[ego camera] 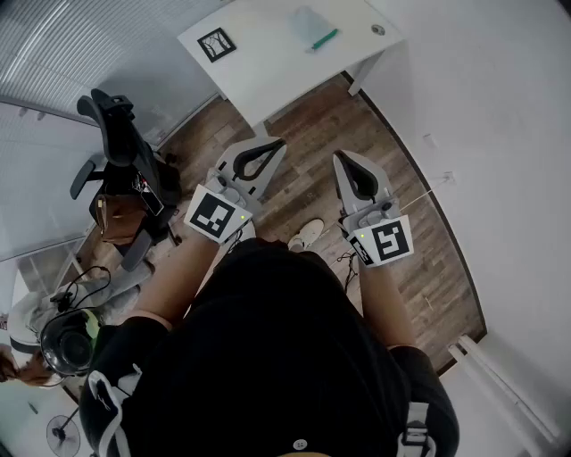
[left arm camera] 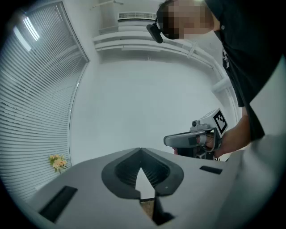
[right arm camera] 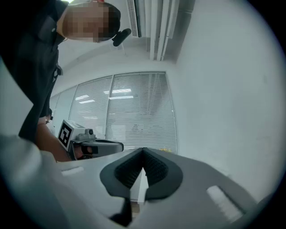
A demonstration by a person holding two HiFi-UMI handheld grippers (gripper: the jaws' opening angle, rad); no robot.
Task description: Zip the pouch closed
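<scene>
Pouch (ego camera: 308,24) on table (ego camera: 268,58), green zip edge (ego camera: 323,39) diagonal | left gripper (ego camera: 278,144), right gripper (ego camera: 343,158): fingers closed, empty

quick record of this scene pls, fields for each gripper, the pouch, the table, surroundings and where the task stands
left gripper: shut, empty, held over the floor short of the table
right gripper: shut, empty, beside the left one
pouch: lying on the table, untouched; too small to tell whether the zip is open
table: white; also bears a square black-and-white marker and a small round thing
surroundings: wooden floor, black office chair at the left
task: not begun; neither gripper is at the pouch
</scene>
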